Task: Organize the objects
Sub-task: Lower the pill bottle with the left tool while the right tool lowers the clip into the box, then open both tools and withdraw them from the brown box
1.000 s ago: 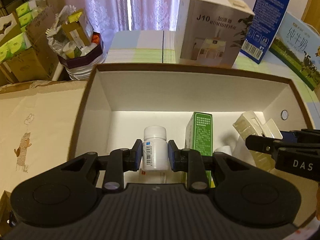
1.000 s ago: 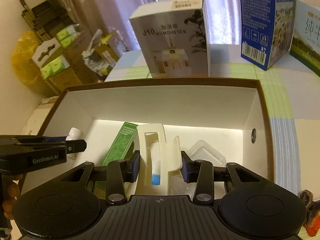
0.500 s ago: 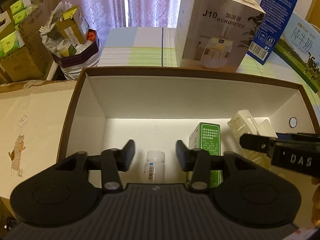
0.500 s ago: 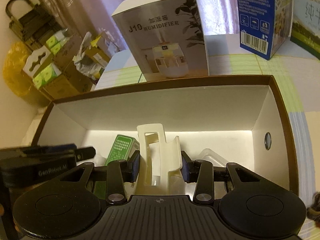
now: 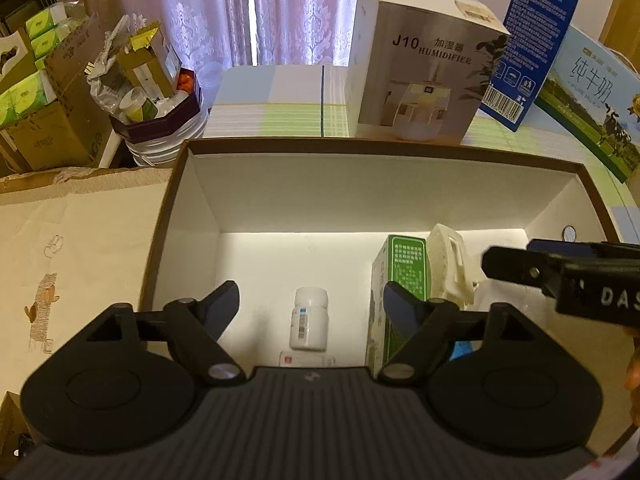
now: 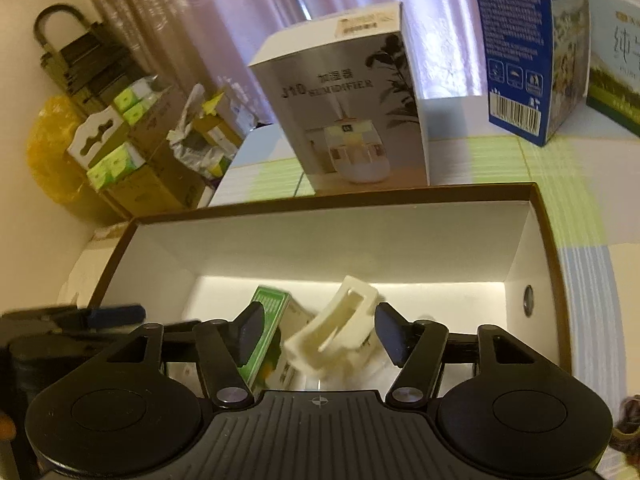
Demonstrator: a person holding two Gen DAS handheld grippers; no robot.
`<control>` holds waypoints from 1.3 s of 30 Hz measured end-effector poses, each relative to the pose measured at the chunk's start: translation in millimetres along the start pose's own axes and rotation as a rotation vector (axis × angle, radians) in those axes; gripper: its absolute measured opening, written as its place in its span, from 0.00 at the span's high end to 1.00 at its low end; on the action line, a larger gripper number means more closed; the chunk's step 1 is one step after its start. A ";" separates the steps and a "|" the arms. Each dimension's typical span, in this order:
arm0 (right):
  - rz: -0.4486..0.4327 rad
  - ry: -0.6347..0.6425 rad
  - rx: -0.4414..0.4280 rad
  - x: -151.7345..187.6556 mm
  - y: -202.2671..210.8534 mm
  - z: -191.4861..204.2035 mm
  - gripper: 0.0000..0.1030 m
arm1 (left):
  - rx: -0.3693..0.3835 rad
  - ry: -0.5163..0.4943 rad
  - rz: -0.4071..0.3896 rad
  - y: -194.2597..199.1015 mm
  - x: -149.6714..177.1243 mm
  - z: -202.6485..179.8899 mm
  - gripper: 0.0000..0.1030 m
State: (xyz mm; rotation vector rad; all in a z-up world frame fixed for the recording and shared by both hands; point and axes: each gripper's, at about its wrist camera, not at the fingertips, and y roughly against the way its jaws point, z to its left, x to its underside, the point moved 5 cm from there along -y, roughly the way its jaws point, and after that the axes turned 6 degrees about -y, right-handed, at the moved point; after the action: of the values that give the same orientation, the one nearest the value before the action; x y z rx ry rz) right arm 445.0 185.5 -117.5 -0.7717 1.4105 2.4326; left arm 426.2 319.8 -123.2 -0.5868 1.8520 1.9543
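White-lined box (image 5: 304, 196), both jaws wide.

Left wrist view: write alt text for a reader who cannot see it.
An open left tool hovers over a white pill bottle standing in a brown-rimmed box, beside a green carton and cream plastic holder. The right tool enters from the right.

Matt white card lines the box (image 5: 280, 196) – bottle (image 5: 309, 320) smooth white plastic, holder (image 6: 332, 332) cream plastic.

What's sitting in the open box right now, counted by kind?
Bottles: 1, the white bottle
Cartons: 1, the green carton
Plastic holders: 1, the cream holder
Flat packets: 1, partly hidden packet
Total: 4 in the box
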 end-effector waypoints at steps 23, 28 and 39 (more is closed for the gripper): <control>0.018 0.046 0.019 59.0 89.0 -3.8 0.35 | -0.035 0.037 -0.008 88.7 56.8 -19.1 0.13; 0.014 0.050 0.018 73.1 107.6 -4.9 0.35 | -0.019 0.044 -0.011 105.2 73.3 -34.1 0.13; 0.012 0.039 0.019 104.8 141.7 -14.1 0.35 | 0.011 0.039 0.026 123.4 111.7 -66.3 0.13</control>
State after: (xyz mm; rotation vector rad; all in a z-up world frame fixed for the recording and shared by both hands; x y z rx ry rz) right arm 299.7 93.9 -75.7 -0.8128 1.4535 2.4223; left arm 268.1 245.7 -83.4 -0.6040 1.9023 1.9613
